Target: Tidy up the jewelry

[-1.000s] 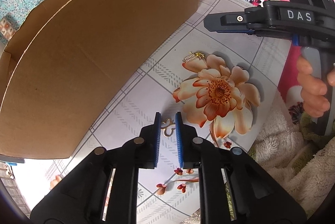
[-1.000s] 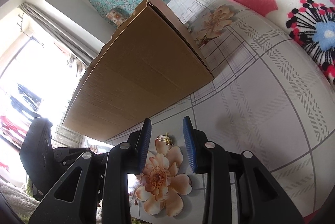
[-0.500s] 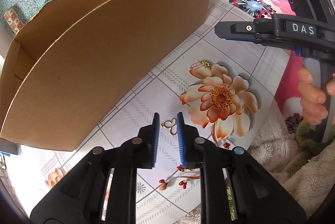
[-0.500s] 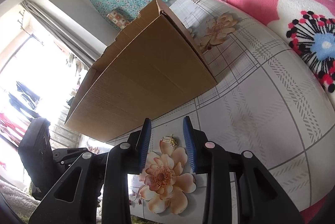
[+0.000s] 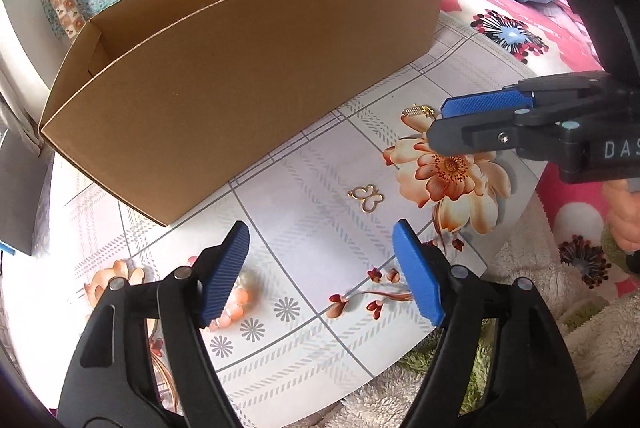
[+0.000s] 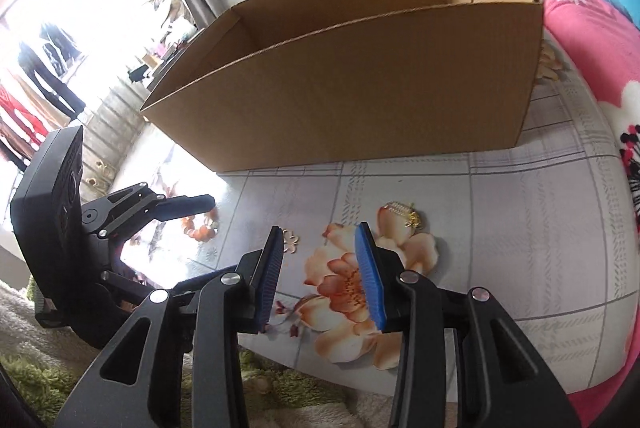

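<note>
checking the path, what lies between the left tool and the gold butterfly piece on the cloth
Nothing: in the left wrist view only bare patterned tablecloth lies between the left tool, jaws just opened, and the gold butterfly piece.

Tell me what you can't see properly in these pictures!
- Floor of the cardboard box: both views, hidden by its near wall.
- Gold comb-shaped piece: left wrist view, too small for detail, with the right gripper just beside it.
- Orange bead bracelet: left wrist view, partly behind the left gripper's finger, blurred.
- Person's hand: cut off by the picture edge.
</note>
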### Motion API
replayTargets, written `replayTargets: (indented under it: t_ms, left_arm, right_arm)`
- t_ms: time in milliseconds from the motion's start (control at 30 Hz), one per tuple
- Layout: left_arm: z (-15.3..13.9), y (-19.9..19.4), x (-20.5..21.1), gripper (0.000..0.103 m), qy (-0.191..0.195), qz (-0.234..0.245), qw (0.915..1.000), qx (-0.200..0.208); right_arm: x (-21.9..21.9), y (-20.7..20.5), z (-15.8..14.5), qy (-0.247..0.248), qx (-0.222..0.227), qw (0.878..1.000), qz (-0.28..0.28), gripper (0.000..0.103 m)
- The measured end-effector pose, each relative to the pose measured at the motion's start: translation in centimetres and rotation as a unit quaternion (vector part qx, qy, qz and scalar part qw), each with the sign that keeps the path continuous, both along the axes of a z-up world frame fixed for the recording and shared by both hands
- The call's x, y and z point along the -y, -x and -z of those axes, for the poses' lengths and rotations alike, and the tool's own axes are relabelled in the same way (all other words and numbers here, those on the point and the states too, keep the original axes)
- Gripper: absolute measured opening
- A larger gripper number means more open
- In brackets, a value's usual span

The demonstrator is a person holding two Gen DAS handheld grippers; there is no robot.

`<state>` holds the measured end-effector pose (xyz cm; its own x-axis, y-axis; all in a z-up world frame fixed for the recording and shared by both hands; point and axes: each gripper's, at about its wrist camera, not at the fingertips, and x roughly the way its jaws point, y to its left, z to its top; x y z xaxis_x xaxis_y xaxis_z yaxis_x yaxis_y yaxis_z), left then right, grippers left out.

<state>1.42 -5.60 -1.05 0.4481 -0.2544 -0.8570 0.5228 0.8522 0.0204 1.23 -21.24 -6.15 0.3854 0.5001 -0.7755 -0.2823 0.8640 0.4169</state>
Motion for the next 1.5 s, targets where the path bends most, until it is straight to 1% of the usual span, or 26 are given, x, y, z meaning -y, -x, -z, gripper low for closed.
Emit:
replayTargets:
  t_ms: [100,200,333,500,633,700,833,1033,1167,1333,1433,1500]
  left_arm:
    - [0.3,0.7,-0.1,0.076,0.002,0.01,0.9999,0.005]
    - [0.4,1.3,-0.3,0.078,0.006,0.016,0.9998,0.007]
    - [0.6,2.1,-0.5,0.084,0.017,0.025,0.9994,0.013]
    - [1.2,2.3,-0.7,0.085,0.028,0.025,0.9993,0.005]
    - [1.4,2.5,-1.3,0.088,0.041,0.028,0.9988,0.0]
    - [1.4,2.5,-1.3,0.089,0.048,0.029,0.9984,-0.004]
    - [1.7,2.5,-1.5,0.089,0.054,0.03,0.998,-0.012]
    - [2.0,2.5,-1.3,0.089,0.058,0.031,0.9977,-0.019]
    - [2.0,2.6,-1.0,0.089,0.054,0.035,0.9977,-0.018]
    - [2.0,2.7,-0.5,0.089,0.055,0.033,0.9978,-0.018]
    - [2.0,2.7,-0.6,0.089,0.057,0.027,0.9978,-0.02]
    - [2.0,2.8,-0.6,0.089,0.058,0.027,0.9977,-0.021]
  right_arm:
    - [-1.9,-0.1,0.3,0.021,-0.013,1.0,-0.017,0.037]
    - [-3.0,-0.7,0.5,0.043,-0.028,0.998,-0.027,0.035]
    - [-3.9,-1.9,1.2,0.041,-0.073,0.996,-0.029,0.029]
    - [-5.4,-2.8,2.7,0.064,-0.117,0.991,-0.021,0.02]
    - [-6.1,-3.1,2.5,0.088,-0.109,0.99,-0.013,0.015]
    - [-6.8,-3.2,2.5,0.1,-0.106,0.989,-0.014,0.008]
    - [-8.9,-3.6,2.0,0.132,-0.09,0.987,-0.024,0.006]
    - [-10.6,-4.4,1.8,0.161,-0.065,0.984,-0.044,0.005]
    - [-10.4,-5.5,1.6,0.167,-0.054,0.984,-0.044,0.005]
    - [-9.4,-6.9,1.1,0.168,-0.055,0.984,-0.023,0.005]
    - [-8.6,-7.3,0.7,0.134,-0.059,0.989,-0.015,0.006]
    - [-8.5,-7.5,0.4,0.138,-0.053,0.989,-0.016,0.007]
